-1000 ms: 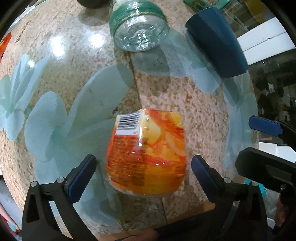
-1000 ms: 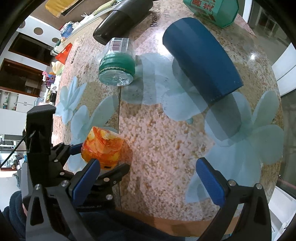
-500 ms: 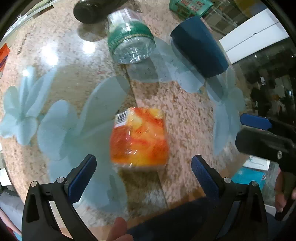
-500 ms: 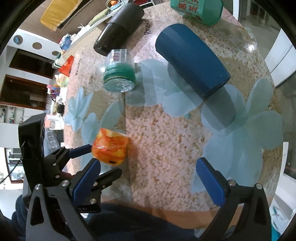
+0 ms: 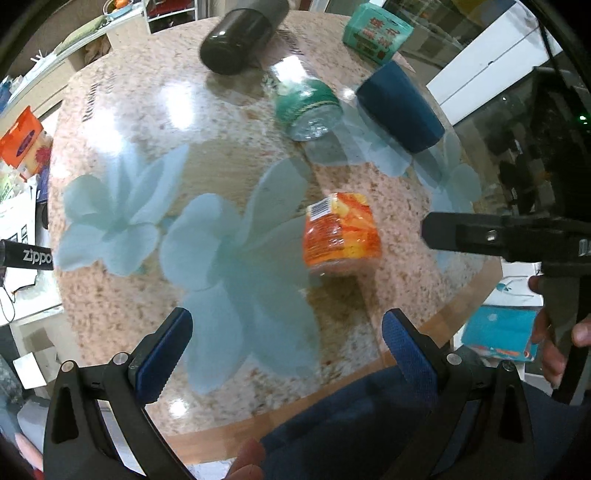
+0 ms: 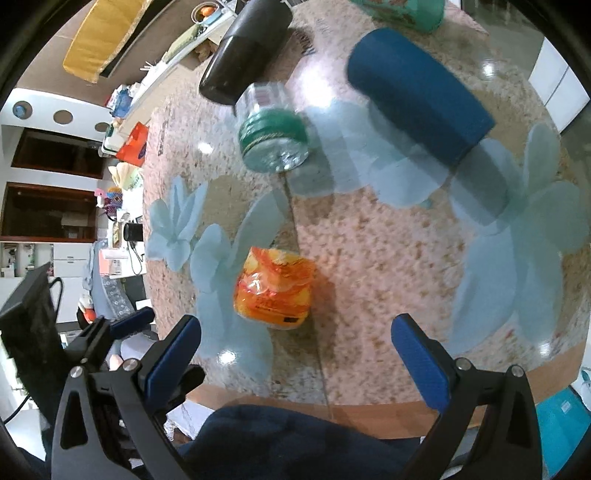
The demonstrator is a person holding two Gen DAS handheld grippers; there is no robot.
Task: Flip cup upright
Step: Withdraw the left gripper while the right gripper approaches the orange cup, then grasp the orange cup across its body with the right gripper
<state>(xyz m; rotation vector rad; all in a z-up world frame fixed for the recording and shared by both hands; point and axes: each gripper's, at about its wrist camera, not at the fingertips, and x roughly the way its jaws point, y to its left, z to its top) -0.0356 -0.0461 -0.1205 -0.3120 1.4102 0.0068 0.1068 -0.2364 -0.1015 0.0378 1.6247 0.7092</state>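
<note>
Speckled stone covered the round table (image 5: 122, 110), with pale blue flower shapes under its glossy top and a wooden band along the near edge. On it, near the middle and toward the near side, sat the orange and yellow cup (image 5: 340, 233), wrapped in a printed film with a barcode; whether its mouth faced up or down could not be told from either view.

Behind it, well apart, lay a clear bottle with a green label (image 5: 308, 107) on its side. Just to the right of the bottle lay a dark blue tumbler (image 6: 417, 94), also on its side. Farther back lay a black flask (image 5: 242, 35), and a green box with printed characters (image 5: 376, 33) sat at the far edge.

The left gripper (image 5: 286, 354) hung over the near edge of the table, its blue-padded jaws spread wide with nothing between them, and the cup was ahead of it, apart from both pads. The right gripper (image 6: 295, 354) was held in the same manner: jaws wide apart, empty, with the cup just ahead of the left finger and not touching it. A dark blue cloth (image 6: 295, 443) showed below both grippers.
</note>
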